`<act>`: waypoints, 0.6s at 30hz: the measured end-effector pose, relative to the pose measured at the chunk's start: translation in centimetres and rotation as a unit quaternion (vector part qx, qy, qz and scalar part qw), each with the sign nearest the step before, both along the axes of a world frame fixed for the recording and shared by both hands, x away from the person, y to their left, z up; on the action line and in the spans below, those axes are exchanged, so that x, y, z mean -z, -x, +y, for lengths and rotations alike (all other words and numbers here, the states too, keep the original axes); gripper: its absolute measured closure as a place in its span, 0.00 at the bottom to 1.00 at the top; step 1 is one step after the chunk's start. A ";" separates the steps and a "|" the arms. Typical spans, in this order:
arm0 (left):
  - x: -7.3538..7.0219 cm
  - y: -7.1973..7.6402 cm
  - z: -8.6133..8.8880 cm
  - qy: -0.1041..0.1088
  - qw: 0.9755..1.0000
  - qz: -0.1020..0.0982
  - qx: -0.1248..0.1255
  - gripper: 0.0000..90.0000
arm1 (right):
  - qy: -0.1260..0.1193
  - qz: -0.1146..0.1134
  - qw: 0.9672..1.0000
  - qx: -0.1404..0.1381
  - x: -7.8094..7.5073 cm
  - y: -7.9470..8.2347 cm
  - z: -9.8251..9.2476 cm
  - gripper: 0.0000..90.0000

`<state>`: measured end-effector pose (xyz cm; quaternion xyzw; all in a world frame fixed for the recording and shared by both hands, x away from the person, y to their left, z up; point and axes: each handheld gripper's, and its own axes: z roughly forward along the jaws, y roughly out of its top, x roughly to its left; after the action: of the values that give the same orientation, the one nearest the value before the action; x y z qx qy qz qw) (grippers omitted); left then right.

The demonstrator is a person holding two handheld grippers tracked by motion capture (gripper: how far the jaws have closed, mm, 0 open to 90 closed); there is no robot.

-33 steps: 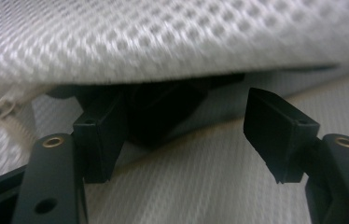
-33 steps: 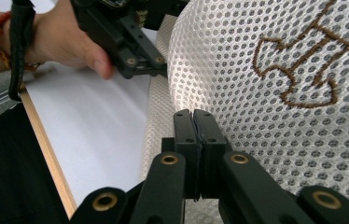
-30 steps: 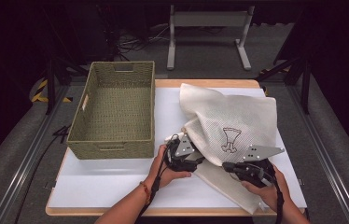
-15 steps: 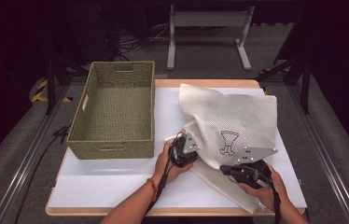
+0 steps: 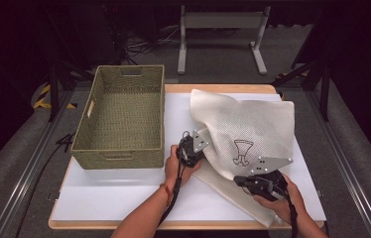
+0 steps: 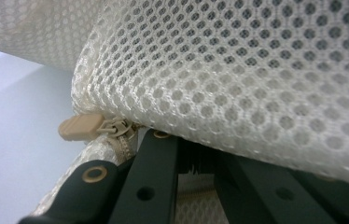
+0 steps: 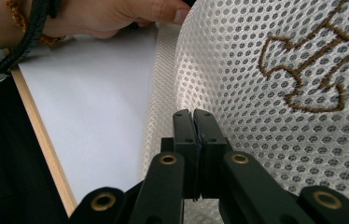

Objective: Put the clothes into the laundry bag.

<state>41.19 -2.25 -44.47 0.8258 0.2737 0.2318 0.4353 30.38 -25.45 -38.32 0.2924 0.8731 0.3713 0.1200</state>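
Cream mesh fabric laundry bag (image 5: 253, 131): left gripper (image 5: 196, 151) and right gripper (image 5: 247, 181) both clenching its edges, left jaws having just closed.

This looks like a lab or recording studio set up for filming tabletop work. A white-topped table (image 5: 124, 198) with a wooden edge sits in a dark room with black surroundings. Grey metal rails (image 5: 20, 183) run along both sides, cables (image 5: 144, 42) tangle on the floor behind, and a grey metal stand (image 5: 220, 29) sits beyond.
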 end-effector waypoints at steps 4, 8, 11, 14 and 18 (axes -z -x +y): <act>-0.3 0.8 0.5 0.012 0.999 0.005 0.038 0.79 | -0.010 -0.004 1.000 0.003 -0.2 0.0 -0.2 0.97; -0.8 1.9 1.2 0.013 0.997 0.009 0.071 0.76 | -0.015 -0.009 1.000 0.001 -0.4 0.2 -0.2 0.94; -1.3 2.8 1.7 0.009 0.997 0.004 0.082 0.73 | -0.021 -0.016 1.000 0.001 -0.8 0.4 -0.1 0.91; -1.8 3.9 2.5 0.001 0.994 0.002 0.109 0.74 | -0.028 -0.025 0.999 0.002 -1.2 0.5 -0.1 0.86; -2.4 4.7 3.5 0.003 0.992 0.004 0.129 0.78 | -0.032 -0.035 0.999 -0.001 -1.6 0.7 -0.2 0.87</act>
<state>36.52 1.27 -42.07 0.8538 0.1673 0.1697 0.4629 29.65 -25.63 -36.69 0.2823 0.8560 0.4095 0.1408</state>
